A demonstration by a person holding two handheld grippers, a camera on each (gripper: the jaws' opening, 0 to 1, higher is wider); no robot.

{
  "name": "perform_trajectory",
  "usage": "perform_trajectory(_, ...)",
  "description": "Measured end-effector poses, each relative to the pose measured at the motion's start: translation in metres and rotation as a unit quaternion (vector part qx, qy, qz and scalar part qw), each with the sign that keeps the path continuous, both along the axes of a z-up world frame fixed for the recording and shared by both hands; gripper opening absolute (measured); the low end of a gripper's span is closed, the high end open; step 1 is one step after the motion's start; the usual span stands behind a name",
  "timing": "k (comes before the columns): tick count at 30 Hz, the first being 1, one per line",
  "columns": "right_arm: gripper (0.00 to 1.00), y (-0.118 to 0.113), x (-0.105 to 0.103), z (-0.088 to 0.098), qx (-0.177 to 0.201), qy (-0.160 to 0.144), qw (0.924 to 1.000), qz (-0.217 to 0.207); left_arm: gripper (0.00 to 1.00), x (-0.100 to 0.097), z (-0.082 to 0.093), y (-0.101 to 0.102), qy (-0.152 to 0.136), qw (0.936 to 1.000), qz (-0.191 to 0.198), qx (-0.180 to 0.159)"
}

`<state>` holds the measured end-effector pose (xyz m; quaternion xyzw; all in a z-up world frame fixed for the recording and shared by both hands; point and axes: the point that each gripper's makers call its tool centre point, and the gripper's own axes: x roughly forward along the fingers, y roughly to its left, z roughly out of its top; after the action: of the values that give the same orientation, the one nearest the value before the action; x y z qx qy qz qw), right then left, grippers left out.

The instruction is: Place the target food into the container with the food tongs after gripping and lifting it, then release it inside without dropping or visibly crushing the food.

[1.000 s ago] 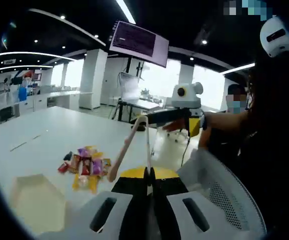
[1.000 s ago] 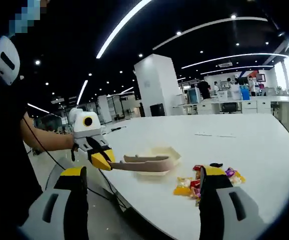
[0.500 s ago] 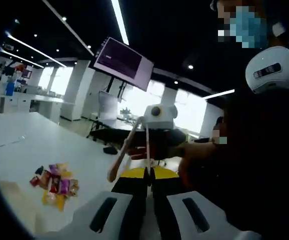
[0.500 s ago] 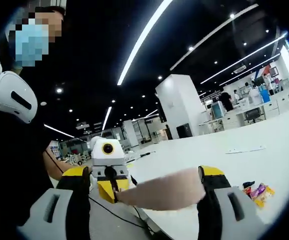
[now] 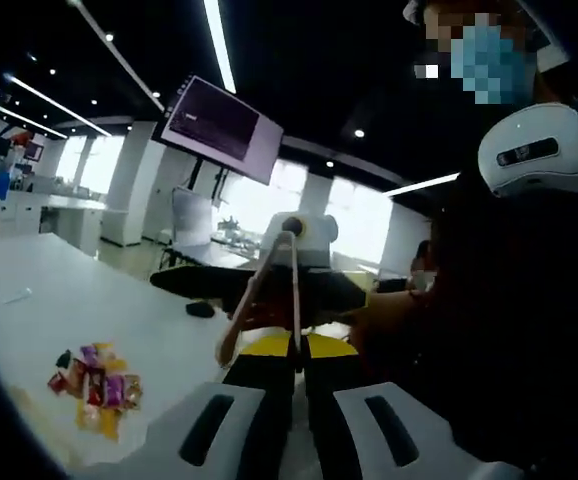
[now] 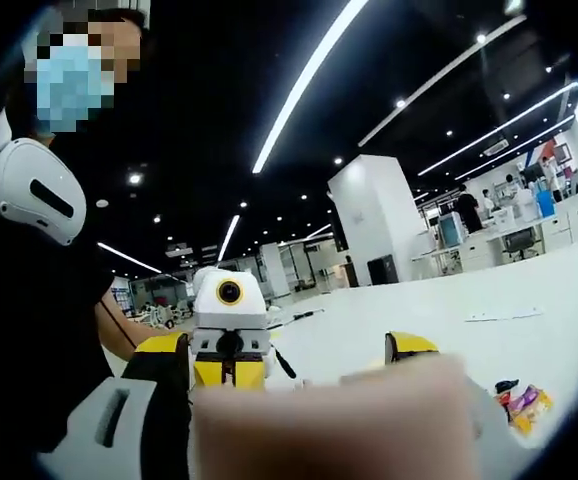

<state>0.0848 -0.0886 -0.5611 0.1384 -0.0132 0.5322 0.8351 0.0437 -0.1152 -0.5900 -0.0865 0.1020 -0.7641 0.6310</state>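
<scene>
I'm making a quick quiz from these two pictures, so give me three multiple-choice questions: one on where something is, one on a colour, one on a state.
1. Where do the wrapped sweets lie?
A. on the white table
B. on the floor
C. between the tongs' arms

2. What colour are the tongs in the left tool?
A. blue
B. pale beige
C. black

3. How is the left tool?
A. wide open
C. shut on the tongs
B. holding a sweet

Answers:
1 A, the pile rests on the tabletop in the left gripper view.
2 B, both arms look beige.
3 C, its jaws pinch the tongs' end.
</scene>
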Motion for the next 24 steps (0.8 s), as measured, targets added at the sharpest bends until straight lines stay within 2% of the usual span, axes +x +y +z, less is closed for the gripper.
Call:
perform_trajectory(5, 0.80, -0.001, -0.005, 0.015, 0.023, -0.017, 0.9996, 0.009, 0.00, -0.006, 0.007, 0.001, 0.004, 0.9999, -0.011, -0.006)
perform_trajectory(13, 0.81, 0.005, -0.009, 0.018, 0.031, -0.009, 0.9991, 0.027, 0.00, -0.005, 0.006, 0.002, 0.004, 0.9999, -0.012, -0.003)
perform_trajectory(16, 0.75, 0.005, -0.010, 0.019, 0.030, -0.020, 0.9990, 0.025, 0.00, -0.008, 0.007, 0.001, 0.005, 0.9999, -0.016, -0.001)
perform_trajectory(19, 0.64, 0.008, -0.014, 0.014, -0.006, -0.035, 0.9988, 0.033, 0.00, -0.009, 0.011, 0.003, 0.002, 0.9998, -0.020, 0.001)
perform_trajectory(22, 0.60, 0.011, -0.019, 0.016, 0.001, -0.030, 0.9983, 0.051, 0.00, -0.009, 0.011, 0.005, 0.005, 0.9997, -0.024, 0.001)
perform_trajectory(24, 0.54, 0.013, -0.020, 0.025, 0.016, -0.046, 0.9976, 0.050, 0.00, -0.011, 0.011, 0.004, 0.008, 0.9996, -0.026, 0.000)
